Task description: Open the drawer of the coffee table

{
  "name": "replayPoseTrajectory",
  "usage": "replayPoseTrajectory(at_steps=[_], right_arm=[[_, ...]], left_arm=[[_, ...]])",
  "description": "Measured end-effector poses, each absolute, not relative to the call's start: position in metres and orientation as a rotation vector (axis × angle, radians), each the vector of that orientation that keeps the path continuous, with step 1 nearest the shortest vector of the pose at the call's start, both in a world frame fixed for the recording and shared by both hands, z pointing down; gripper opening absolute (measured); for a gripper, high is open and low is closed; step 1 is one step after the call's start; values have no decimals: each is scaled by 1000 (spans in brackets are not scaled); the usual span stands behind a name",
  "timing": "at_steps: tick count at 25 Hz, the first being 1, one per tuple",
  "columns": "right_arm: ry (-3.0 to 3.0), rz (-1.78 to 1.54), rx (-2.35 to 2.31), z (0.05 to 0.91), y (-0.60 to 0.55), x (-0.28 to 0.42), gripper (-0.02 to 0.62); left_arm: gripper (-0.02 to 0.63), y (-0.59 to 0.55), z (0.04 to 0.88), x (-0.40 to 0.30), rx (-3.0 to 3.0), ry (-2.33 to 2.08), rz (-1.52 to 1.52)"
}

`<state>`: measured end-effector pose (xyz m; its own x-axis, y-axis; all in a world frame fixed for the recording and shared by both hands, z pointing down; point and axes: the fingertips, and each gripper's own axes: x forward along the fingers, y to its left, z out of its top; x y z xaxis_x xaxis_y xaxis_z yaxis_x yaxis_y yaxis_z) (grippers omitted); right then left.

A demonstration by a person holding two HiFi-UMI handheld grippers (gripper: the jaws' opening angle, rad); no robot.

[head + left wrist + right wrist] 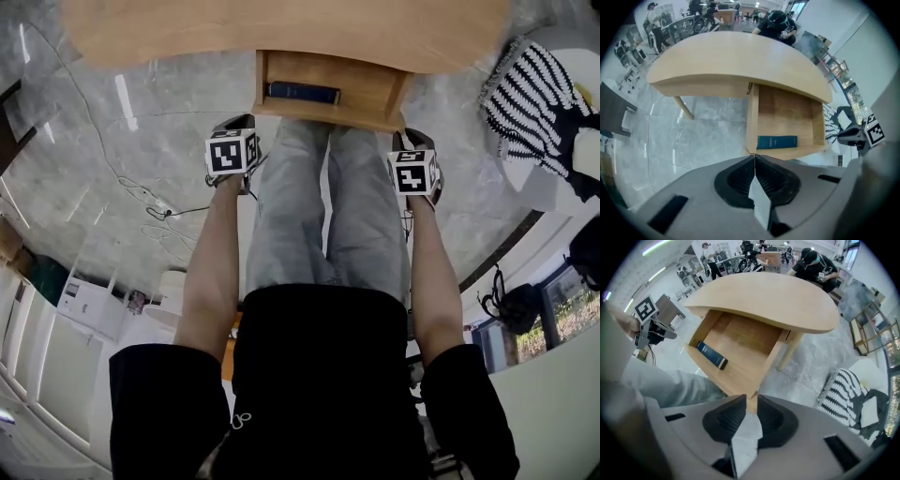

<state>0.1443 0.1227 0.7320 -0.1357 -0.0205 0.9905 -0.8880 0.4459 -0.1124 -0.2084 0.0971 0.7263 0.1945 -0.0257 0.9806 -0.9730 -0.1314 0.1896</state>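
A thin cable [131, 187] trails over the grey marble floor [75, 150] at the far left. Next comes the left gripper [754, 158], held pointing down beside the person's left knee, its jaws pressed fully together with nothing between them. In the middle, the drawer [328, 114] of the coffee table [281, 33] stands pulled out from under the pale wooden top, its front edge over the person's grey trouser legs [328, 206]. A dark blue book [302, 92] lies flat inside the drawer, along its front wall and toward its left side (it is the only thing seen in the drawer). To the right of the legs the right gripper [751, 401] also points down, above the drawer's near right corner and apart from it. Its jaws stand only a narrow gap apart and grip nothing; the wooden corner shows through the gap from below. Furthest right, a black-and-white striped cushion [530, 94] sits on the floor beside the table.
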Motion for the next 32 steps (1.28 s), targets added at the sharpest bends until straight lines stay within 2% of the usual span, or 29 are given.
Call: replayPoseTrajectory(at_steps=[12,32], right_arm=[[-1677,1003,1097,627,39,111,28],[-2069,1027,1603,402,-108,102,23]], left_arm=[[9,-16,585,-135,1727,-1102,793],[9,-153,307,-69,2104,-1250,169]])
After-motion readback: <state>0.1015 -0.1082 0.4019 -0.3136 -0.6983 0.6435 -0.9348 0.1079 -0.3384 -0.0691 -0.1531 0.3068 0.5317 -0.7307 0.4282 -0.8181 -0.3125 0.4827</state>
